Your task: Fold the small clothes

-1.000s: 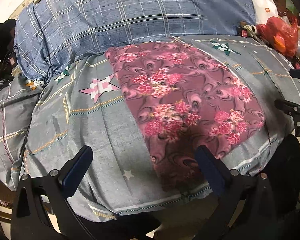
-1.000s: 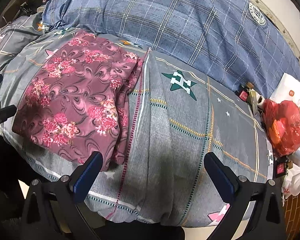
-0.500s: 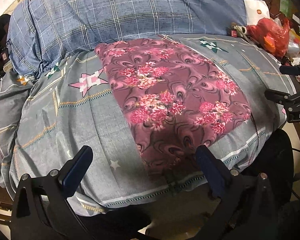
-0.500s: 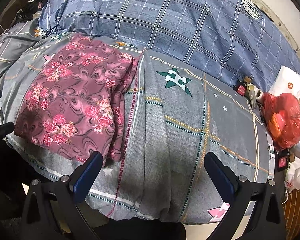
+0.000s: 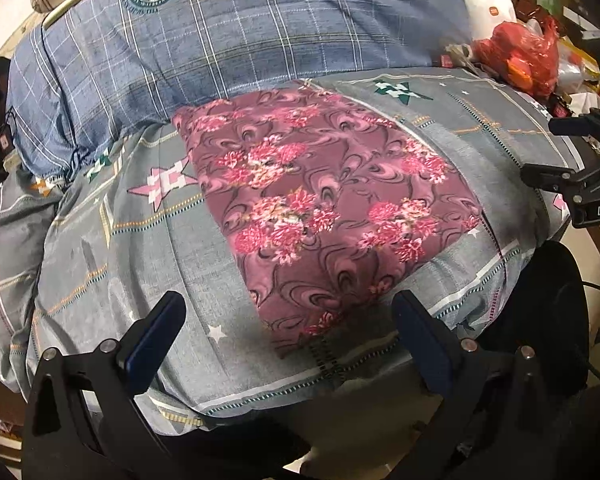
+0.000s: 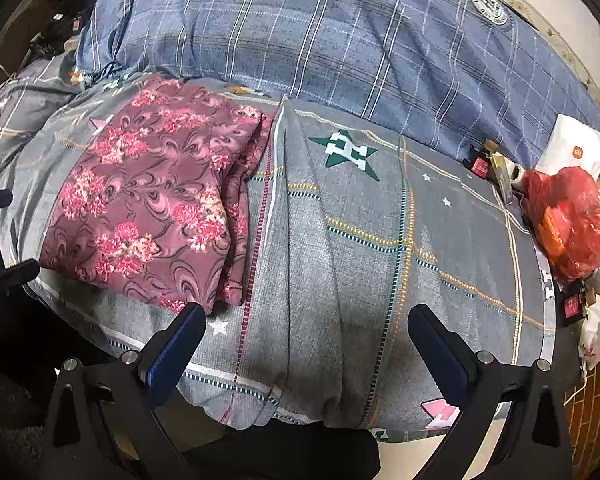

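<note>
On the left, our left gripper (image 5: 286, 332) hangs with fingers spread wide and empty, just before the near edge of the floral garment (image 5: 324, 208). The garment lies flat as a folded rectangle on the grey star bedsheet (image 6: 380, 240). Further right, our right gripper (image 6: 306, 340) is also wide apart, holding nothing. We judge this fold looks finished; next we probably must seize an edge for another fold.
</note>
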`<state>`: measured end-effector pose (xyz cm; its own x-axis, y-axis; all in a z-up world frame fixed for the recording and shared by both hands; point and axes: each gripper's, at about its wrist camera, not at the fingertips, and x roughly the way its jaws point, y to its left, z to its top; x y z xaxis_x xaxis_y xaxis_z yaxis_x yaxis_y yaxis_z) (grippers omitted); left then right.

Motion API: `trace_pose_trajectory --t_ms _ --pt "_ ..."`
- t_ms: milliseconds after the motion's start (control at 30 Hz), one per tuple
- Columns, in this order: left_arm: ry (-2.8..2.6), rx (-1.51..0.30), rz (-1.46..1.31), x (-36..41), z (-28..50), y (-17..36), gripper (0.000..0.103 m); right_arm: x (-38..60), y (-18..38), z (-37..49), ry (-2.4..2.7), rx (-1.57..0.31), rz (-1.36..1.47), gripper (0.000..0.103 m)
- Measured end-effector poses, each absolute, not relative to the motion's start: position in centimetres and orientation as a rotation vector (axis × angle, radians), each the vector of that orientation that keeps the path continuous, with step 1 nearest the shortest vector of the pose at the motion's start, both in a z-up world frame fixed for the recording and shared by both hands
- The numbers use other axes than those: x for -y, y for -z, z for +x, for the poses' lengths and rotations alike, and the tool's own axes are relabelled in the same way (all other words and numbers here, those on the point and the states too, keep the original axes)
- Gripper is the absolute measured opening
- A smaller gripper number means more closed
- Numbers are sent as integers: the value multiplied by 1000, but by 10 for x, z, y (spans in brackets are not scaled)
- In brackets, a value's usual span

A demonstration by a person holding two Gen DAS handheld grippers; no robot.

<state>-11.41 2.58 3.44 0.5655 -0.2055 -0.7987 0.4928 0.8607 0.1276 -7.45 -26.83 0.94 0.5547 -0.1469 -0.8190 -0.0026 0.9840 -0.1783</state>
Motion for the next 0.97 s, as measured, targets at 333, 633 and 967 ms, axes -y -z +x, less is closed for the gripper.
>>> trace_pose_trajectory --t_ms 333,633,967 --pt "417 -869 338 -29 -115 -38 103 261 -16 -79 97 -953 -210 102" --pt "442 -835 321 -28 -119 -43 103 259 -10 -77 89 -981 -201 102" --pt "447 -871 329 -25 -118 -38 103 254 -7 -77 78 -990 -197 102"
